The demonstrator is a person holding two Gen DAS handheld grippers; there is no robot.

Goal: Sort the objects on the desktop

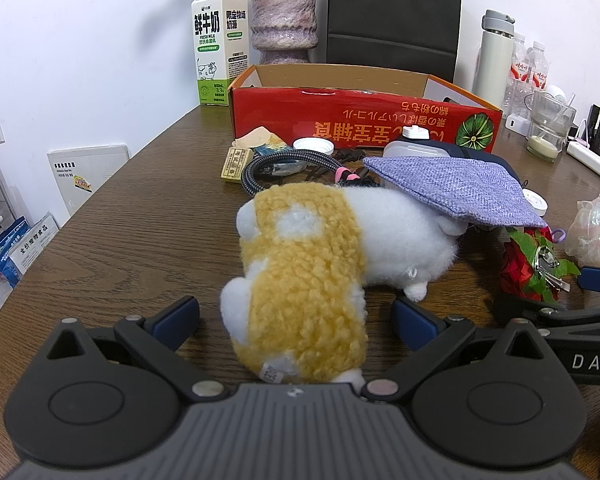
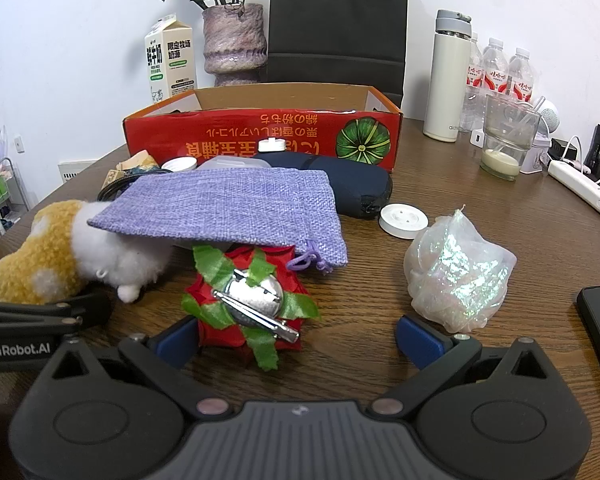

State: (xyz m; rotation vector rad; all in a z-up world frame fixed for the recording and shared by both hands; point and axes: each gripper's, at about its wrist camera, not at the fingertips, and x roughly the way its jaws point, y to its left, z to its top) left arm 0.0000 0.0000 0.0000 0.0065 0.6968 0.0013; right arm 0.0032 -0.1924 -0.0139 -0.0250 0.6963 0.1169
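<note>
A yellow and white plush toy [image 1: 304,272] lies on the wooden table, its rear end between the open fingers of my left gripper [image 1: 296,316], which is not closed on it. It also shows in the right wrist view [image 2: 60,256]. A purple woven pouch [image 2: 228,212] rests partly on the plush and on a red fabric flower with green leaves and a metal clip [image 2: 248,304]. My right gripper [image 2: 298,334] is open, its left finger beside the flower. A red cardboard box [image 2: 260,136] stands open behind the pile.
A navy pouch [image 2: 360,188], a white round lid [image 2: 404,220], an iridescent plastic bag [image 2: 460,272], cables [image 1: 268,168] and a small yellow box [image 1: 236,164] lie around. Milk carton [image 1: 216,44], vase [image 1: 284,16], thermos [image 2: 448,76], bottles, glass cup [image 2: 504,140] and power strip [image 2: 580,188] stand behind.
</note>
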